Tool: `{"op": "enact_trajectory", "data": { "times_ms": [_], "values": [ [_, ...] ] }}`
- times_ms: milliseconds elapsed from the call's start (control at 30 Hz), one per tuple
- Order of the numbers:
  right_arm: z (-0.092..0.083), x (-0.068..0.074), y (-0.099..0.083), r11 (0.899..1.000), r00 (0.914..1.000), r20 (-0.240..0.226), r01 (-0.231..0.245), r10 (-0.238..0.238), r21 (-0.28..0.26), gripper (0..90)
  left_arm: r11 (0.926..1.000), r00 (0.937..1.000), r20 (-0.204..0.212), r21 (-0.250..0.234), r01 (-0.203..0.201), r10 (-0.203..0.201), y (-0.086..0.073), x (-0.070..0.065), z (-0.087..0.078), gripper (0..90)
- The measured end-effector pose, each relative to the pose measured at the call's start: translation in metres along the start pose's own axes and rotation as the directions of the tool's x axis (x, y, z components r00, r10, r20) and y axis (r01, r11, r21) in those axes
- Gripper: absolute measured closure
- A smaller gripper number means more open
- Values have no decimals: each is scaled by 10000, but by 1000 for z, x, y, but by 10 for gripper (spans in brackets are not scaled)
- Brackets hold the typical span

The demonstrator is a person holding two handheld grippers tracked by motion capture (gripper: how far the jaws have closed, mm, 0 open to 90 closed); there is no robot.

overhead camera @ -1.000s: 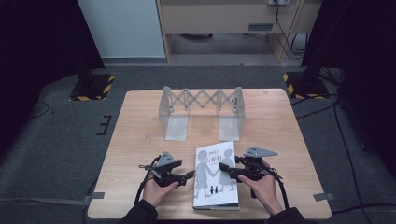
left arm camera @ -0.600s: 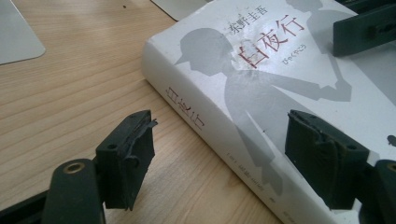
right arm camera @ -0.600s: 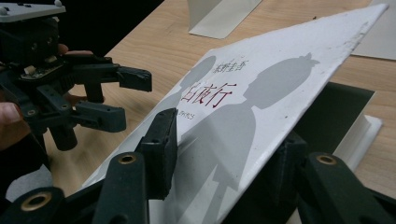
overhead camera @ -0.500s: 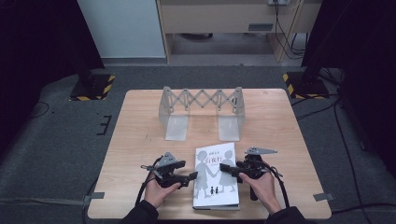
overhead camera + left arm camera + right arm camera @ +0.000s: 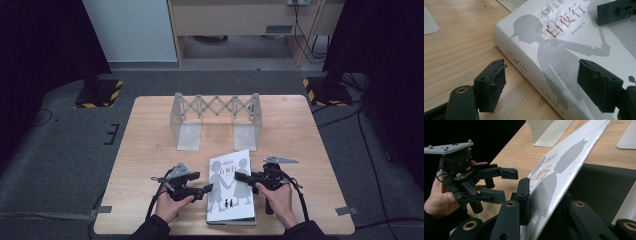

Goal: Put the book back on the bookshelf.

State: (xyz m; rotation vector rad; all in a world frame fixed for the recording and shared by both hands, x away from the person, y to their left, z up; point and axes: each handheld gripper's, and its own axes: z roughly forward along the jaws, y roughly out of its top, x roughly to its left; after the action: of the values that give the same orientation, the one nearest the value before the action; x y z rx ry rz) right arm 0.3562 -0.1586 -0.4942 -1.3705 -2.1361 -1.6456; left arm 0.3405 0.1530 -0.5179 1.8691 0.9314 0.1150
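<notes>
Book (image 5: 231,187): laid flat at the near edge of the desk (image 5: 150,150), long axis running away from the person. Right claw (image 5: 536,195): at the book's right edge, jaws just closed, front cover pinched and lifted. Left claw (image 5: 541,87): at the book's spine, spread, nothing gripped. Folding rack (image 5: 216,112): beyond the book.

The person wears dark sleeves that end at the wrists. Each hand carries black tongs: the left tongs (image 5: 209,189) and the right tongs (image 5: 239,176) are built of flat linked bars with brass-ringed pivot holes, ending in blocky rubber pads with frayed edges. A grey three-cornered plate with small studs tops each one, and black cables trail back.
</notes>
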Motion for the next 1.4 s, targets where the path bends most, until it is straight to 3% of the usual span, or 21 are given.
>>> {"op": "enact_trajectory", "data": {
  "times_ms": [267, 633, 867, 900, 1100, 1233, 1367, 1400],
  "values": [
    [-3, 5, 6, 9993, 9988, -326, -358, 355, -68, 754, 9998, 9996, 190, -100, 194, -192, 0, 0, 1, 210],
    [-13, 14, 17, 9993, 9974, -724, -89, 62, -363, 757, 9993, 9974, 632, -133, 357, -348, 0, -5, 7, 170],
    [-15, 18, 20, 9990, 9945, -1041, 86, -130, -429, 757, 9982, 9916, 1195, -290, 532, -494, 0, -9, 12, 101],
    [-16, 20, 20, 9990, 9920, -1256, 91, -146, -441, 756, 9981, 9894, 1363, -290, 545, -501, -1, -9, 14, 79],
    [-15, 24, 20, 9983, 9888, -1435, 349, -413, -469, 754, 9974, 9851, 1641, -412, 597, -522, -5, -7, 19, 0],
    [-16, 20, 19, 9984, 9893, -1435, 197, -272, -534, 754, 9943, 9763, 1990, -460, 966, -856, -10, -6, 24, 0],
    [-16, 19, 19, 9983, 9889, -1454, 242, -318, -538, 753, 9935, 9737, 2080, -456, 1042, -926, -11, -5, 25, 0],
    [-16, 19, 19, 9983, 9888, -1462, 214, -291, -537, 753, 9916, 9687, 2202, -332, 1247, -1145, -11, -5, 26, 0]
  ]
}}
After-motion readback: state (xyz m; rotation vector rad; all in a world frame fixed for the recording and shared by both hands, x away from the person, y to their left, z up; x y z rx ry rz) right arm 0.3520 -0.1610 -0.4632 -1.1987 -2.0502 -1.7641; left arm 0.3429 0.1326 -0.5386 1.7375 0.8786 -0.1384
